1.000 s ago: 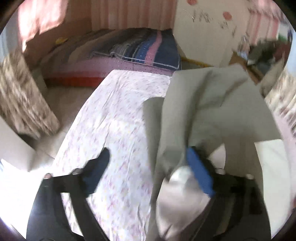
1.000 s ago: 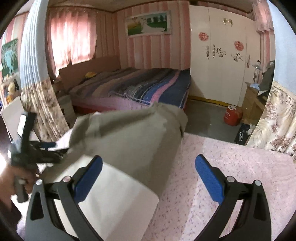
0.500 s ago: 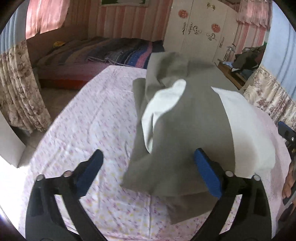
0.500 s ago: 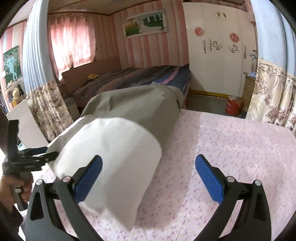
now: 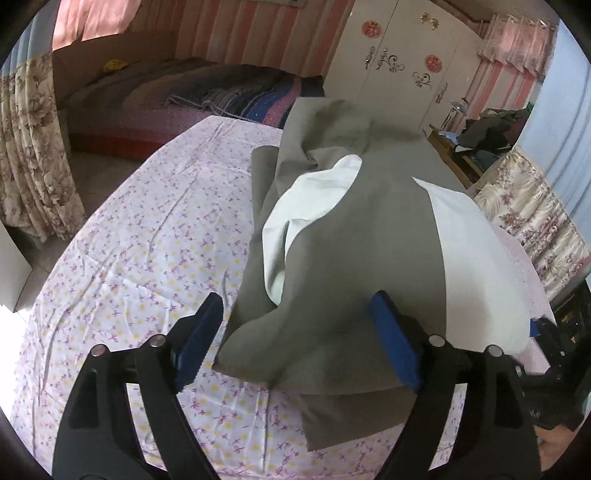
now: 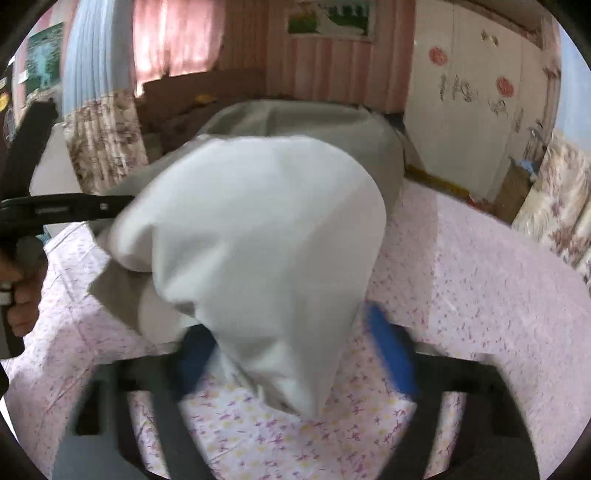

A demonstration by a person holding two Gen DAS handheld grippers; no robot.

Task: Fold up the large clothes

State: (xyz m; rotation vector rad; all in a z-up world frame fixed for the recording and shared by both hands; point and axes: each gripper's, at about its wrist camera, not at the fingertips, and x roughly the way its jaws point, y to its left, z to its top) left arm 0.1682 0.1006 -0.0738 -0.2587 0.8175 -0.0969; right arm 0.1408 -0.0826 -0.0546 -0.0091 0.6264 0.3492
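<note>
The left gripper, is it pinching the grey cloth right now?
No, the left gripper is open, with the grey cloth lying loose between its fingers.

- Daylight glows through pink curtains (image 5: pixel 88 18); glare whitens the left wrist view's lower-left corner.
- Right wrist view smeared by motion blur.
- Fisheye bends edges, black vignette corners.

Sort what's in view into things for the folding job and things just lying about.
For the job: grey-and-white cloth garment; floral-print sheet beneath it; left gripper; right gripper.

Lying about: striped-blanket bed; white decorated wardrobe; floral curtain.
</note>
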